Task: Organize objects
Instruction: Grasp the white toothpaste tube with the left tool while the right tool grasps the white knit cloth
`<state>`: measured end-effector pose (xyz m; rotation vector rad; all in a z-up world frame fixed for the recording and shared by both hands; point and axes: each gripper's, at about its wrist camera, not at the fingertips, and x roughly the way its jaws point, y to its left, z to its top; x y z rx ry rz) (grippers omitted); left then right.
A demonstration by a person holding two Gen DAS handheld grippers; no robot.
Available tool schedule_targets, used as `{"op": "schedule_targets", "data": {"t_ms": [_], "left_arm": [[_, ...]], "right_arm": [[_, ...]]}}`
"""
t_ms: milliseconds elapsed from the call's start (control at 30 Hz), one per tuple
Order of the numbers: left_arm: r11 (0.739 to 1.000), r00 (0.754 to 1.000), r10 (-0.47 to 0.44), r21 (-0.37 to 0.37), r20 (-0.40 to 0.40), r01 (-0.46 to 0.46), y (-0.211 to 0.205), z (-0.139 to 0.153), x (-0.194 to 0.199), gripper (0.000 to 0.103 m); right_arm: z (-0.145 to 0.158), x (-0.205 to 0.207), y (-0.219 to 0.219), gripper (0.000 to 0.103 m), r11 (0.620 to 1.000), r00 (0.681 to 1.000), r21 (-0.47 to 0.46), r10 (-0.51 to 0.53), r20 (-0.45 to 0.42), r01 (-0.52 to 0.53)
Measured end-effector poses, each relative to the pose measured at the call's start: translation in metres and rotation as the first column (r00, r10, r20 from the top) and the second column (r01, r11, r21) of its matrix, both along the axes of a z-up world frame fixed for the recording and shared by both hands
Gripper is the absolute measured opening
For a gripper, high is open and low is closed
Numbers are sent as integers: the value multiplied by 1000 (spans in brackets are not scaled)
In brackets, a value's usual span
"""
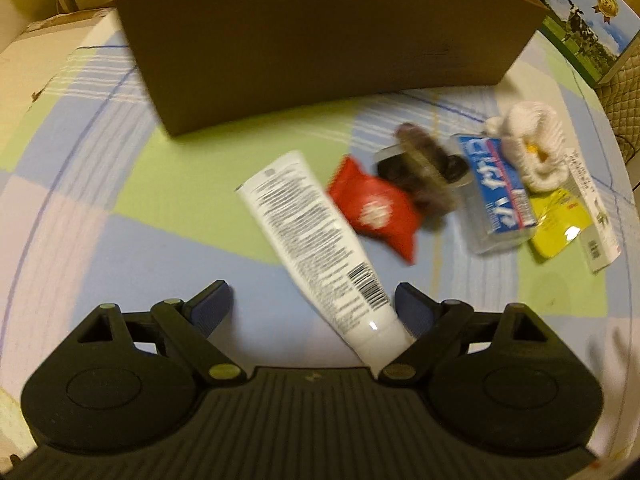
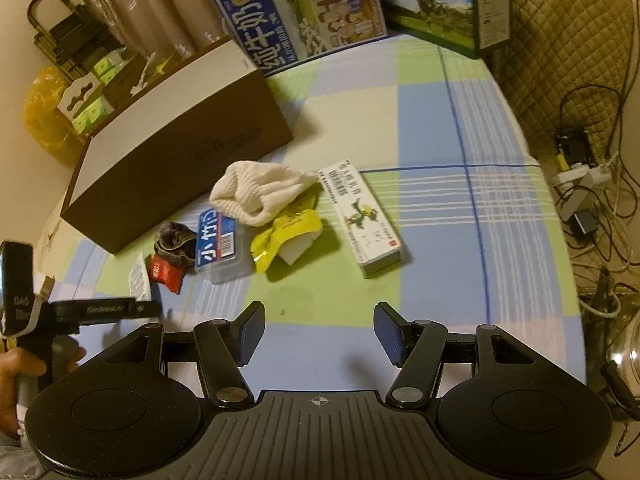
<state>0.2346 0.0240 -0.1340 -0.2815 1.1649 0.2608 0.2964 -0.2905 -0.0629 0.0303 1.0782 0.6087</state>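
The left tongs stand wide open over the worktop, which wears a checked cloth of blue, green and pale squares. A white plastic tube with black print and a barcode lies on the cloth, its capped lower end running down between the 2 blue pads, closer to the right-hand one; whether it touches that pad is unclear. Just beside the tube lies a red crinkled sachet, then a dark blurred bundle, a clear box with a blue label, a cream knitted sock, a yellow packet and a long white carton. A brown cardboard box with a white inside stands behind them.

The right tongs are also open and empty, above bare cloth, well apart from the pile. A hand holds the left tool's handle at that view's left edge.
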Motion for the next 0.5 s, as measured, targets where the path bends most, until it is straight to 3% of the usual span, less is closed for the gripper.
{"op": "schedule_targets", "data": {"t_ms": [200,400,500], "left_arm": [[999,999,37,-7,0,-37,29,1,-12,83],[996,998,-50,73,-39,53,15,-1,4,79],[990,994,-101,96,-37,104,6,1,8,69]], "right_arm": [[-4,1,17,58,999,999,0,35,-9,-35],[-6,1,27,58,999,999,-5,45,-14,-45],[-7,1,29,58,999,999,-9,42,-15,-43]]}}
